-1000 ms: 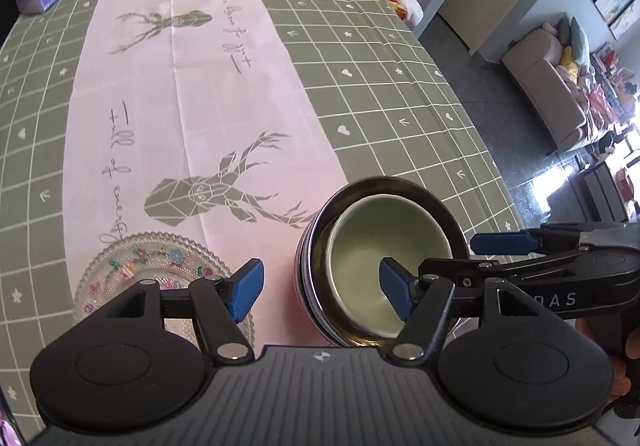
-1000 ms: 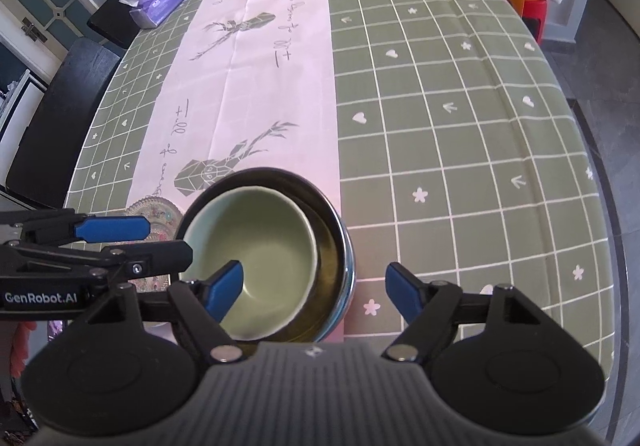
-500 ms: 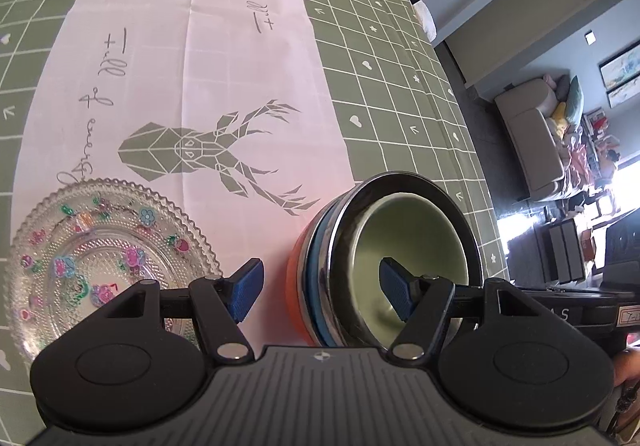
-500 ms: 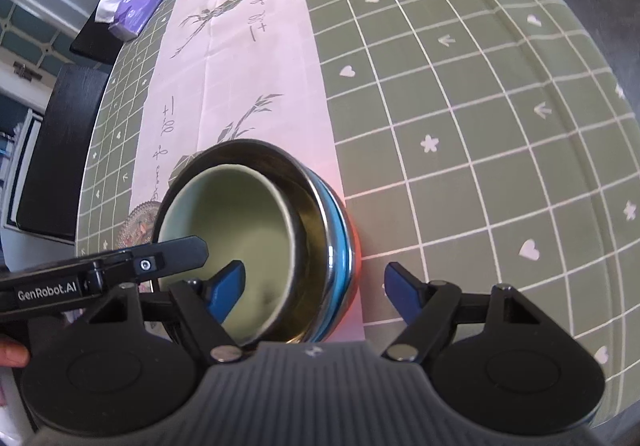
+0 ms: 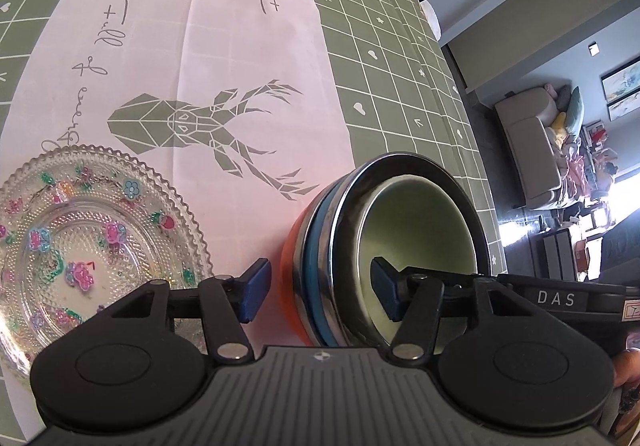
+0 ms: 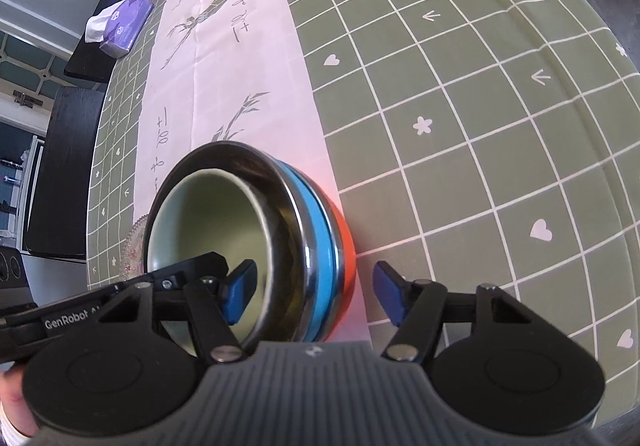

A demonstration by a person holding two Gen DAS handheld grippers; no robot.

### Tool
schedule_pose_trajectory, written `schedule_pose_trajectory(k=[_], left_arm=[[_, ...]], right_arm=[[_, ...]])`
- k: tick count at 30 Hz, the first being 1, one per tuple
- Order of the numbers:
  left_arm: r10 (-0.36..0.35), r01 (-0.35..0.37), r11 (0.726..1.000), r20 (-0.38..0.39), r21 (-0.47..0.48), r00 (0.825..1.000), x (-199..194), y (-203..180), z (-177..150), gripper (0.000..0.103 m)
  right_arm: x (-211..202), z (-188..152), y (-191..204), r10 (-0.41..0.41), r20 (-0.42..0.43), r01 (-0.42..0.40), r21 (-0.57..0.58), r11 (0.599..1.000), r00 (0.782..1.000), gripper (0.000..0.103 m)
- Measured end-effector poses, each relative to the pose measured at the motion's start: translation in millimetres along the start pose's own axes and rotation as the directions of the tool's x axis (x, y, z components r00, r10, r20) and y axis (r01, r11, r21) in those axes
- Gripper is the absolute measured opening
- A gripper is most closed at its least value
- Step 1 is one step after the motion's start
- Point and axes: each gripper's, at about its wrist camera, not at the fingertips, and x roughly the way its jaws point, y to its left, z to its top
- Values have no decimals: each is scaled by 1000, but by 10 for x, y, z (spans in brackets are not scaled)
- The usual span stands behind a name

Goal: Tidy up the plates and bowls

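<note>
Nested stack of bowls near the table's front edge, on the pink runner (image 5: 248, 58): a pale green bowl (image 5: 416, 230) sits inside a steel bowl (image 5: 348, 206), which sits in a blue bowl (image 5: 312, 246) and an orange bowl (image 5: 292, 258). The stack's mouths face upward. Left gripper (image 5: 320, 292) and right gripper (image 6: 314, 292) each straddle a stack wall, jaws apart, pads clear of it. A patterned glass plate (image 5: 60, 230) lies flat just left of the stack.
</note>
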Motion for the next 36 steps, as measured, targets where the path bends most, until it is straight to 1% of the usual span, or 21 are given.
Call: schedule_pose_trajectory(k=[1, 3, 4, 5, 8, 11, 15, 18, 21, 23, 28, 30, 35, 36], left_arm=[[1, -1, 1000, -1, -1, 1000, 13, -3, -6, 64], [9, -9, 1000, -7, -3, 1000, 39, -5, -17, 59], [15, -15, 1000, -10, -1, 1000, 56, -9, -28, 58], [20, -20, 1000, -14, 0, 1000, 71, -12, -39, 57], [9, -9, 1000, -14, -4, 1000, 97, -23, -64, 57], [25, -25, 1000, -4, 2, 1000, 84, -59, -85, 56], [37, -37, 999, 6, -15, 999, 56, -59, -90, 52], [57, -57, 998, 11, 3, 998, 32, -91, -98, 49], [91, -91, 996, 12, 17, 996, 6, -148, -109, 48], [101, -101, 994, 11, 28, 995, 11, -168, -100, 48], [90, -91, 995, 13, 35, 996, 22, -150, -88, 48], [81, -82, 996, 22, 30, 996, 27, -133, -92, 48], [56, -56, 998, 32, 5, 998, 27, -83, -108, 49], [57, -57, 998, 32, 7, 998, 25, -88, -110, 49]], right_arm=[[-3, -1, -10, 3, 1, -3, 2, 1000, 1000, 60], [-10, -5, -33, 8, 3, -8, 9, 1000, 1000, 58], [-10, -10, -42, 10, 3, -10, 12, 1000, 1000, 54], [-9, -14, -54, 17, 2, -17, 18, 1000, 1000, 54], [-6, -22, -77, 42, 5, -43, 32, 999, 999, 50], [-10, -37, -72, 42, 16, -42, 33, 999, 999, 49], [-19, -57, -55, 37, 30, -38, 27, 999, 999, 49], [-22, -66, -45, 31, 38, -32, 27, 999, 999, 48], [-23, -70, -33, 25, 42, -26, 22, 999, 999, 48], [-18, -67, -31, 23, 43, -24, 22, 999, 999, 48], [4, -51, -45, 28, 20, -29, 31, 999, 999, 50], [31, -65, -62, 28, 8, -29, 50, 998, 1000, 55], [86, -105, -106, 56, -1, -56, 78, 995, 998, 55], [88, -111, -107, 63, 1, -63, 79, 995, 998, 53]])
